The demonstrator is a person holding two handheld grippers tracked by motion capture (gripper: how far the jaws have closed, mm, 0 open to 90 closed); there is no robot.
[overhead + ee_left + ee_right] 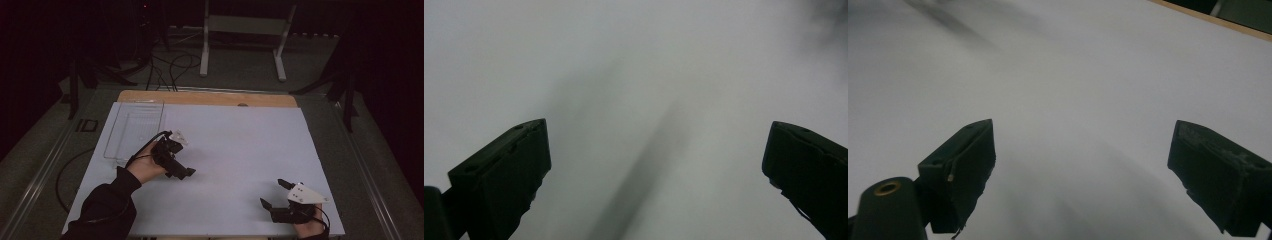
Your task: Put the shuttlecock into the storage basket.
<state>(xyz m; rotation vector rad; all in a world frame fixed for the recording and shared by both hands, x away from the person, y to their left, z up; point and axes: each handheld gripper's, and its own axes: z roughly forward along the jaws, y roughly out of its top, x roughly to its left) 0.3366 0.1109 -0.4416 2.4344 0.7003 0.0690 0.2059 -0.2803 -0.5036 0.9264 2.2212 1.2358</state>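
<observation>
My left gripper (pixel 183 173) is held in a hand left of the table's middle, tilted down close to the white table surface (pixel 240 145). Its jaws stand wide apart with nothing between them (pixel 657 131), and only blurred white surface lies ahead. My right gripper (pixel 275 194) is at the front right corner, just above the table, pointing toward the far left. It is open too (pixel 1081 131), with bare white surface between its jaws.
A clear plastic tray (pixel 119 131) lies at the table's far left, just beyond the left hand. A wooden strip (pixel 210 97) runs along the far edge. Behind the table are a white stand (pixel 204 50) and cables on the floor.
</observation>
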